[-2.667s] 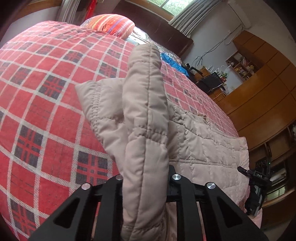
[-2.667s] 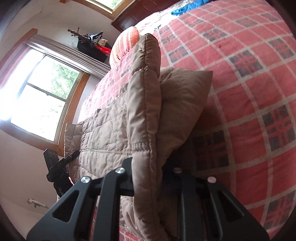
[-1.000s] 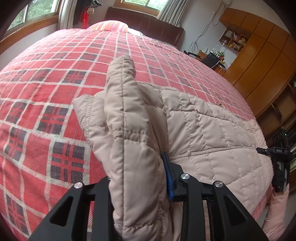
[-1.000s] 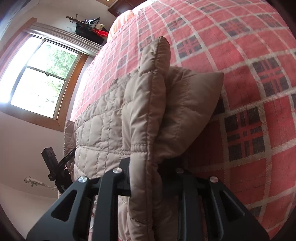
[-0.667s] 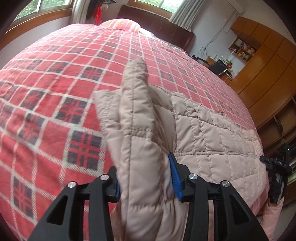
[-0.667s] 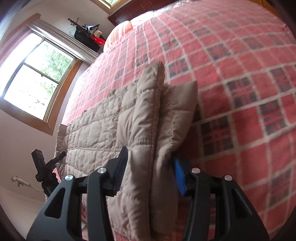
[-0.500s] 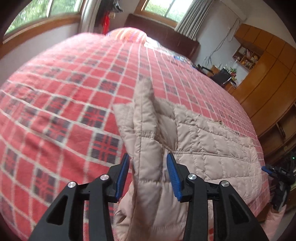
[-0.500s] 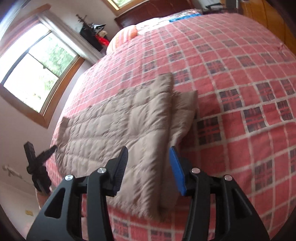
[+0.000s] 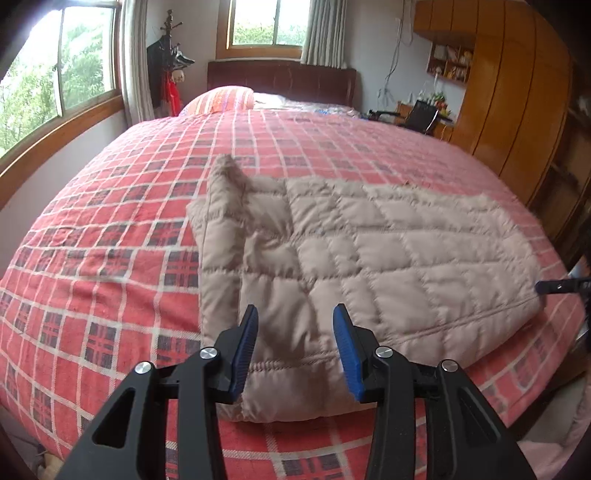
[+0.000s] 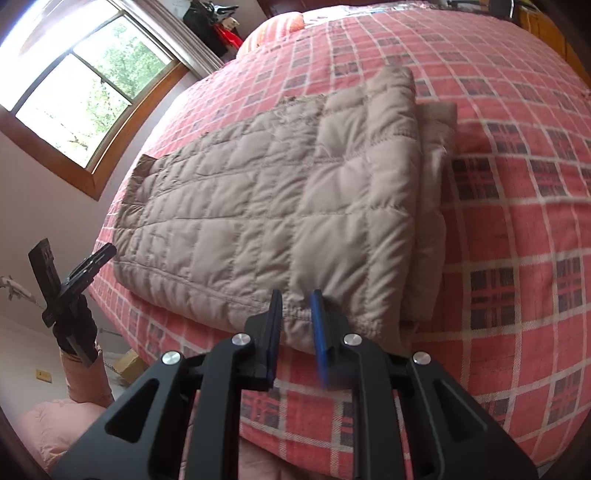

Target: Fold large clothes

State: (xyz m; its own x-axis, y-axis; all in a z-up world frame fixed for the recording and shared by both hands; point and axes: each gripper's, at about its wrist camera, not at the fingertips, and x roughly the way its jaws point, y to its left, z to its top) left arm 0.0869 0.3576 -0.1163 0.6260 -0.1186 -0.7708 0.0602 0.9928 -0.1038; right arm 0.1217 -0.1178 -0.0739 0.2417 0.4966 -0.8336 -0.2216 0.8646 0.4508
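The folded quilted jacket [image 9: 354, 258] lies on the bed [image 9: 110, 236] ahead of both tools. Left tool [image 9: 295, 350] gapes empty above its near edge; right tool [image 10: 297, 328] (narrower gap) holds nothing; bare plaid blanket surrounds.

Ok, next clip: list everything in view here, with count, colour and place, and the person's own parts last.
jacket: one, beige quilted, folded, lying near the bed's foot edge
bedspread: one, red plaid, covering the bed
pillow: one, orange striped, by the headboard
headboard: one, dark brown, far end of the bed
windows: two, wooden frames, behind and beside the bed
wardrobe: one, orange-brown wood, far side
coat rack: one, dark, in the corner
left tool: black, blue pads, open above the jacket's near edge
right tool: black, blue pads, jaws apart at the jacket's hem
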